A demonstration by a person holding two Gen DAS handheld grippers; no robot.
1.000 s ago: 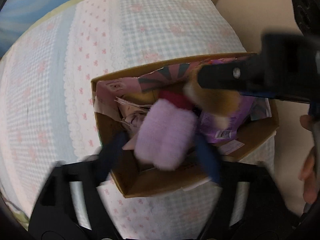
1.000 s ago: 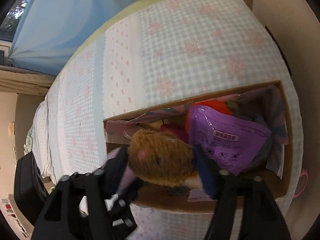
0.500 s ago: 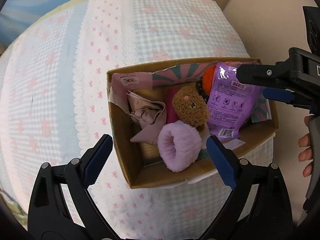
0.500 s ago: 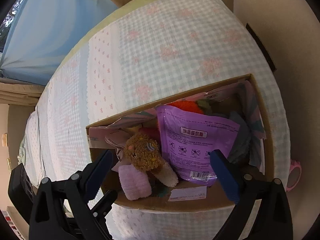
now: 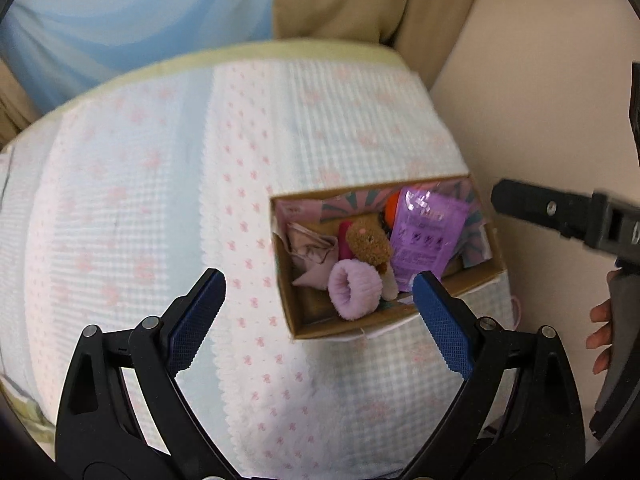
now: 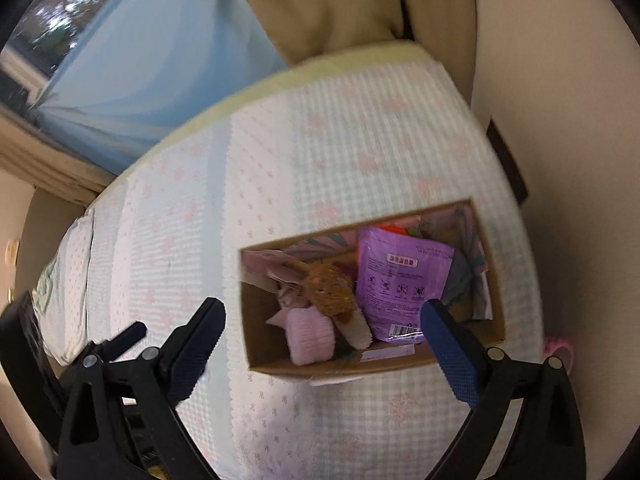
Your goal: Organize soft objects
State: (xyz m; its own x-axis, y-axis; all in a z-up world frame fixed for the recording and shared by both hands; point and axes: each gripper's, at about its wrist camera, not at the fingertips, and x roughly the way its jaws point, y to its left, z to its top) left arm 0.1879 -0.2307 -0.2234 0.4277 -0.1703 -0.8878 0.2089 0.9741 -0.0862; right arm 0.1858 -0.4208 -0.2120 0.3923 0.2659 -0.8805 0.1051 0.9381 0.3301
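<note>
Both your tongs are empty and spread wide: the left tongs hang above the bed with nothing between their blue pads, and the right tongs stand just as wide over the near edge of the cardboard box. The soft things lie inside that box, which sits on the checked bedspread near the bed's right side: the lilac fluffy cuff at the front, the brown plush toy touching it just behind, a crumpled pinkish cloth to their left, and the purple packet leaning against the right half, with something orange peeking out behind it. By the look of it, the placing step is finished for the cuff and the toy, and you are between items. No other loose soft thing shows on the bedspread in either view, so your next move probably calls for looking round for whatever remains. A pink object at the bed's edge beyond the box may be one, though it is too cut off to tell.
</note>
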